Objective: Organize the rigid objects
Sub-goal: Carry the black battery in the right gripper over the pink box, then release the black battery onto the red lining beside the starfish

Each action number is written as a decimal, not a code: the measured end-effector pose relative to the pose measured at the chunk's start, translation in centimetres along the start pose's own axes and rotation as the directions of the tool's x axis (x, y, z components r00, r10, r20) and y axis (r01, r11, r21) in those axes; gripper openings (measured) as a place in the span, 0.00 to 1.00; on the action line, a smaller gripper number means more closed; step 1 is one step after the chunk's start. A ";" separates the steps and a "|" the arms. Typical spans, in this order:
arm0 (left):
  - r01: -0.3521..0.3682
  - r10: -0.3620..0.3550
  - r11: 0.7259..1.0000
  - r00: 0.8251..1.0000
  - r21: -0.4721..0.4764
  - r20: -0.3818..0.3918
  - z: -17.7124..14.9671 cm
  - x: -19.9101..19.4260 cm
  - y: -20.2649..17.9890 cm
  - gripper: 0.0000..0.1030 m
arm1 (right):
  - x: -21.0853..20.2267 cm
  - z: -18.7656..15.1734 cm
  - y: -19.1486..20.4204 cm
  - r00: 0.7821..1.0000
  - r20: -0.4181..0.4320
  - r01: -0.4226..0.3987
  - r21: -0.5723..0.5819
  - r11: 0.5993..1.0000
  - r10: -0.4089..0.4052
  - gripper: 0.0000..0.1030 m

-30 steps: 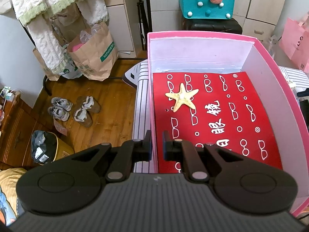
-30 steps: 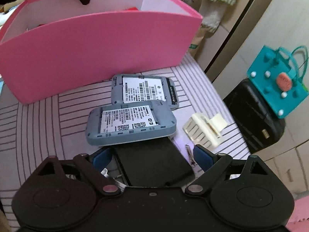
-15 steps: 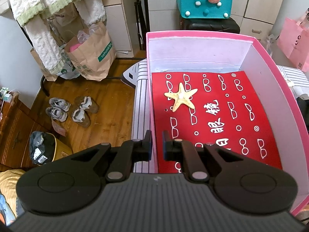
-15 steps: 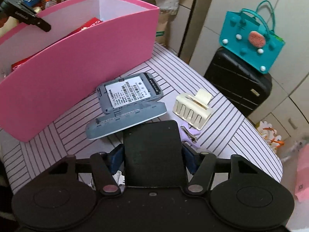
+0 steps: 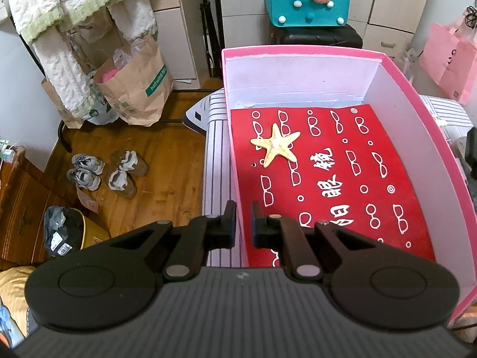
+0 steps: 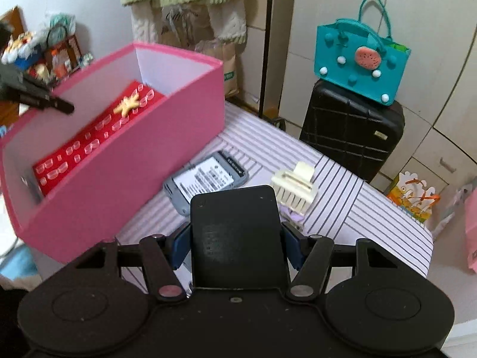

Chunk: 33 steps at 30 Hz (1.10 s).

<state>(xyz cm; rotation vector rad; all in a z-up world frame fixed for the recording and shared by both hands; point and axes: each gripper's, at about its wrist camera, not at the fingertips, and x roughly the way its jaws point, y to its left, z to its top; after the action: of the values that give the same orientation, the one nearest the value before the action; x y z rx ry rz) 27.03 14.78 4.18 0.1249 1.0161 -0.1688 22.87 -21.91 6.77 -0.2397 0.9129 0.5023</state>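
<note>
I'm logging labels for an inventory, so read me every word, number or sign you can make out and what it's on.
"眼镜": white characters on the red sheet in the pink box, among printed glasses symbols.
Green label on the brown paper bag: too small to read.
White label on the grey device: print and barcodes too blurred.
Black device: faint marking, unreadable.

Right gripper (image 6: 236, 246) jaws clamp a black flat device (image 6: 237, 232) above the striped surface (image 6: 357, 208) beside the pink box (image 6: 143, 164)

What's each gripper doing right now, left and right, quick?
Left gripper: closed on the near wall of the pink box.
Right gripper: closed on a flat black device, lifted off the striped surface.
</note>
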 end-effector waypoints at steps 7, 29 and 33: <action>0.003 -0.002 0.999 0.999 0.033 -0.043 0.6 -0.2 0.0 0.06 | -2.0 3.9 2.7 0.991 0.068 -0.118 0.019 0.993 0.116 0.66; 0.072 -0.073 0.997 0.991 -0.014 -0.111 1.7 0.1 1.3 0.08 | 12.5 14.3 11.9 0.988 -0.130 -0.093 -0.121 0.988 0.078 0.66; 0.072 -0.073 0.997 0.991 -0.007 -0.109 1.7 0.1 1.3 0.08 | 14.3 14.9 12.2 0.980 -0.190 -0.077 -0.126 0.989 0.052 0.66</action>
<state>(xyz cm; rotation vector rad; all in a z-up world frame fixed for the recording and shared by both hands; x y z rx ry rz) 28.77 15.70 5.05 0.0953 1.1307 -0.2288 34.19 -0.92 4.30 -0.3835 1.0732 0.6090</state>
